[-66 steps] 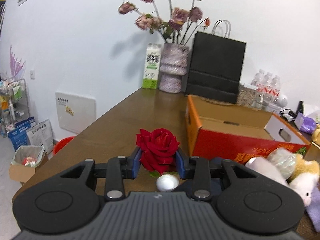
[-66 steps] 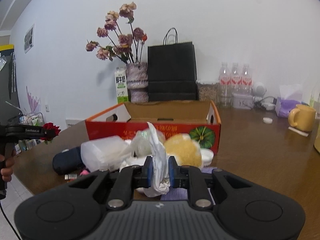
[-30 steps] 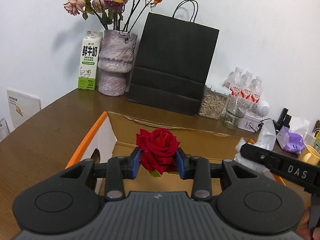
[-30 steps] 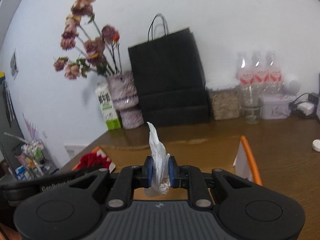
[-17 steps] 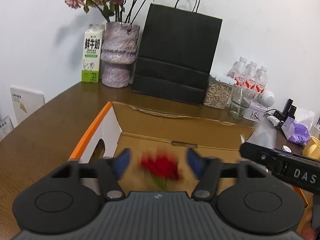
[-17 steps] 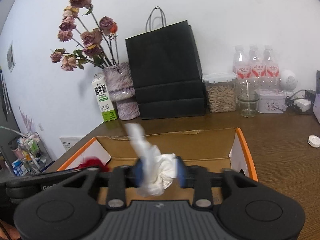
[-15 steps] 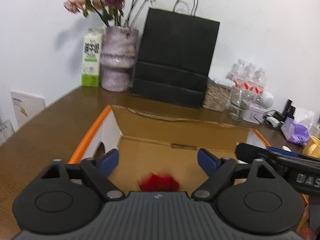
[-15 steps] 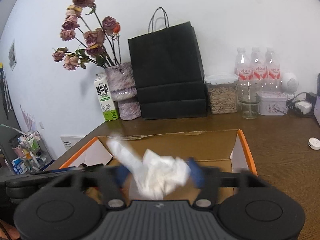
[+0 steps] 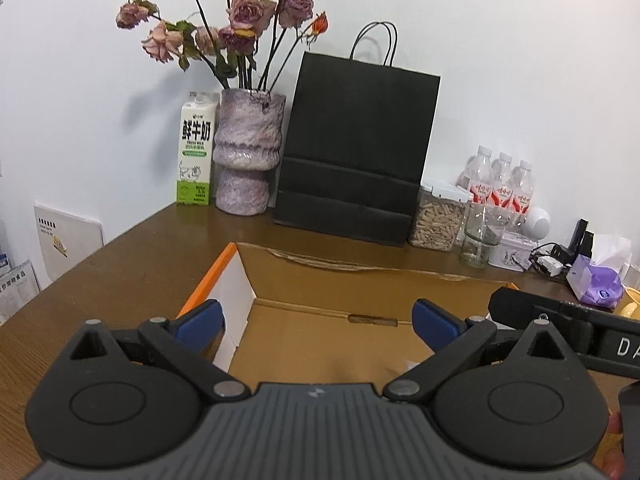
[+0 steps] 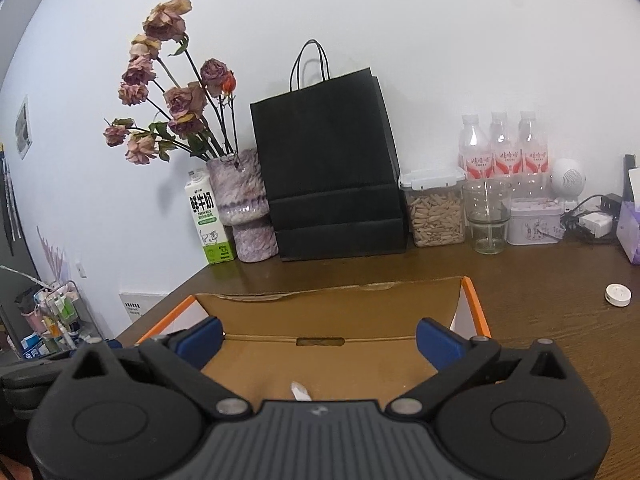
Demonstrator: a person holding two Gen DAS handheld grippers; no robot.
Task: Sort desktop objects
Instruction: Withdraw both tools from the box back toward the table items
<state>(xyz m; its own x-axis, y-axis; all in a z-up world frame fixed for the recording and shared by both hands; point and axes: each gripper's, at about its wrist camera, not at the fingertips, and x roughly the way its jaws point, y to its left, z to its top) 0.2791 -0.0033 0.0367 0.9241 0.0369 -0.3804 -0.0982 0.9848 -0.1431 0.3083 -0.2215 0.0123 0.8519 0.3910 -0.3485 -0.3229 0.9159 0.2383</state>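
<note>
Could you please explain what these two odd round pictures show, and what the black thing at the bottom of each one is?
Each picture comes from a wide-angle camera mounted on a hand-held grabbing tool; a person holds one in each hand. The black shape is the tool itself. The left tongs and the right tongs both stand wide open and hold nothing. Both point into an open cardboard box on a brown table. A white scrap peeks out just above the right tool's body. Behind the box stand a milk carton, a vase of dried roses, a black paper bag and water bottles.
</note>
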